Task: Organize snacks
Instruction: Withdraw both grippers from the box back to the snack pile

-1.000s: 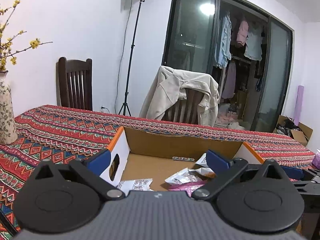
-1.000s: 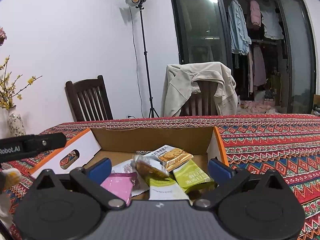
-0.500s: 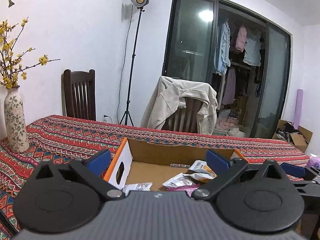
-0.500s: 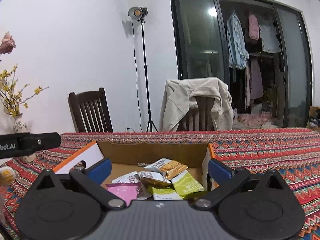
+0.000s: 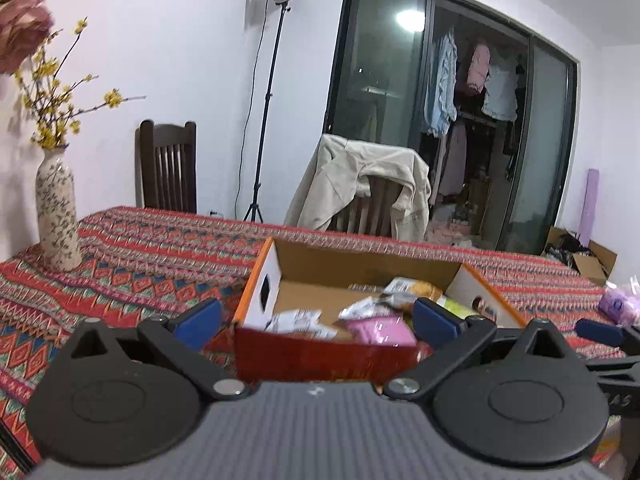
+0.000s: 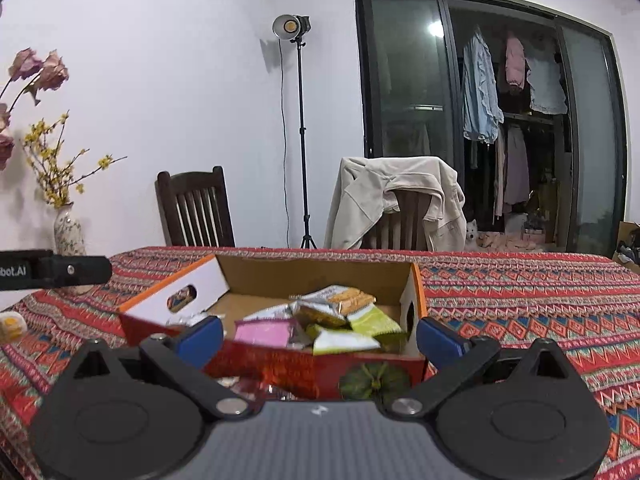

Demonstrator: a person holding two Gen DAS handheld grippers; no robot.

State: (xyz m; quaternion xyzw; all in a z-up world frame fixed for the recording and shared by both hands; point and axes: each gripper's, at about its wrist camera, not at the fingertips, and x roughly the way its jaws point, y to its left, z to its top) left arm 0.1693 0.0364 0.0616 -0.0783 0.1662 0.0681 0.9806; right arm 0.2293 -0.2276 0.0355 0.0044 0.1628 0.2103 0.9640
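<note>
progress: snack packets (image 6: 320, 320) are sitting piled in the cardboard box (image 6: 316, 276) on the table, apparently near done | left gripper (image 5: 316, 316) and right gripper (image 6: 320, 338) are hovering wide open, gripping nothing

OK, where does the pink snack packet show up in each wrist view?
Left wrist: the pink snack packet lies low and right of centre, at the near edge of the cardboard box, just left of the right-hand blue finger.
Right wrist: the packet sits low and left of centre, just right of the left-hand blue finger.
Shared landmark: the chair draped with a beige jacket behind the box.
</note>
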